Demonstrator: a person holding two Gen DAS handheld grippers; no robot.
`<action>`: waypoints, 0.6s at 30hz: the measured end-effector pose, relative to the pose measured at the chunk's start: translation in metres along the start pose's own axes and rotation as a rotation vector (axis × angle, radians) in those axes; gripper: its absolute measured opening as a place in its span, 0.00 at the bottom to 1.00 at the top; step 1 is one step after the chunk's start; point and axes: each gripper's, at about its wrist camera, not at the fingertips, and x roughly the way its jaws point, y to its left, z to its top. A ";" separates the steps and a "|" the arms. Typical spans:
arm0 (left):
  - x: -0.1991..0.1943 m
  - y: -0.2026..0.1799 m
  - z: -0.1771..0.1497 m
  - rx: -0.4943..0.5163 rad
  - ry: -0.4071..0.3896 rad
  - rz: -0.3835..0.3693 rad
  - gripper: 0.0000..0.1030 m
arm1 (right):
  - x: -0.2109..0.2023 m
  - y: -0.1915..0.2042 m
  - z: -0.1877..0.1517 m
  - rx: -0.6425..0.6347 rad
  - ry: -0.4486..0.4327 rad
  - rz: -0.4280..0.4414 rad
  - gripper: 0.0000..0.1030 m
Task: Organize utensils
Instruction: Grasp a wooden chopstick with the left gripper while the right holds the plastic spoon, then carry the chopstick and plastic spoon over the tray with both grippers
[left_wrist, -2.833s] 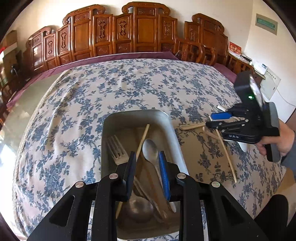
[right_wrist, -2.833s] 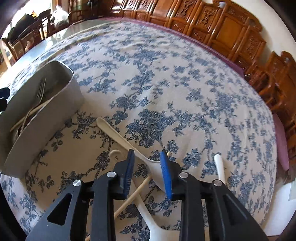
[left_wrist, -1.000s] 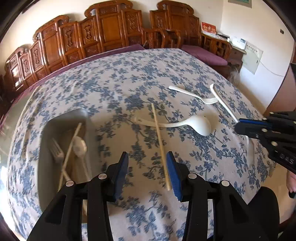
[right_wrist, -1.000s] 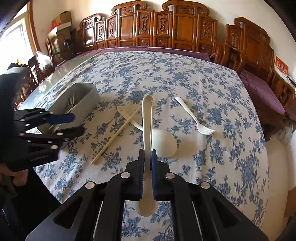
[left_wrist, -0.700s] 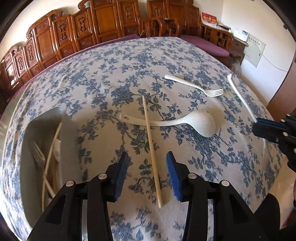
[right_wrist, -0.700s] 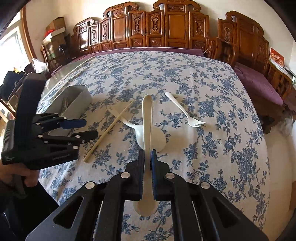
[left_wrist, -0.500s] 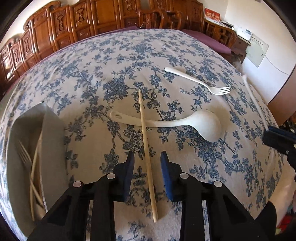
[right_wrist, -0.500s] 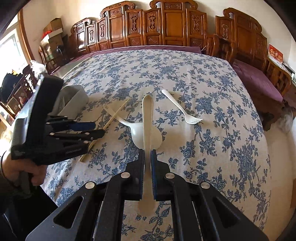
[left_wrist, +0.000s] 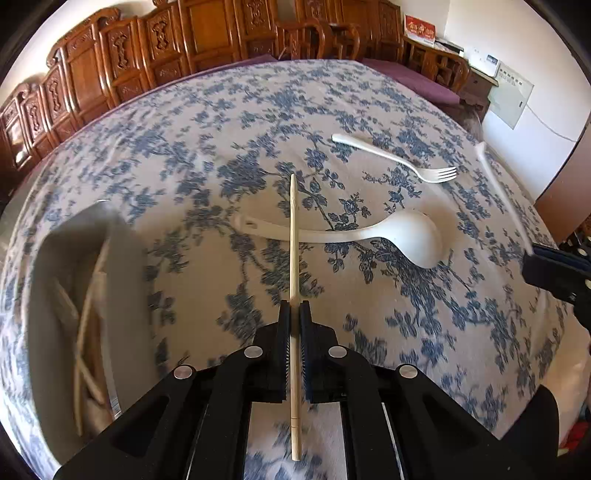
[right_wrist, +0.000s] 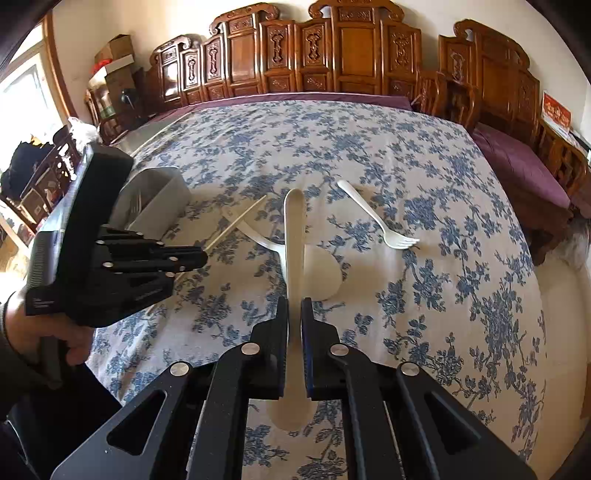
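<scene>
Both tongs are matte black plastic. The left tongs (left_wrist: 294, 314) have round silver screws on the arms and blue ribbed pads. The right tongs (right_wrist: 294, 310) look the same. A dark sleeve (right_wrist: 14, 369) covers the left wrist.

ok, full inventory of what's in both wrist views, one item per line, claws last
chopstick: 1, pale wood, lying across the ladle handle, clamped in the left claw
ladle: 1, white, on the tablecloth mid-table
fork: 1, white, on the cloth beyond the ladle
spoon: 1, white, held in the right claw
bin: 1, grey, on the table's left side, holding utensils, count unclear
tablecloth: 1, white with blue flowers, covering the table
carved chairs: several, brown wood, along the far wall
hand: 1, gripping the left claw's handle
left claw: 1, black, shut on the chopstick
right claw: 1, black, blue pads, shut on the spoon
</scene>
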 end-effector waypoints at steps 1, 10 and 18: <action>-0.009 0.002 -0.002 0.002 -0.010 0.005 0.04 | -0.001 0.003 0.000 -0.004 -0.004 0.007 0.08; -0.064 0.024 -0.014 -0.007 -0.080 0.029 0.04 | -0.006 0.032 0.002 -0.061 -0.010 0.023 0.08; -0.092 0.054 -0.021 -0.040 -0.110 0.050 0.04 | 0.000 0.056 0.004 -0.111 -0.003 0.031 0.08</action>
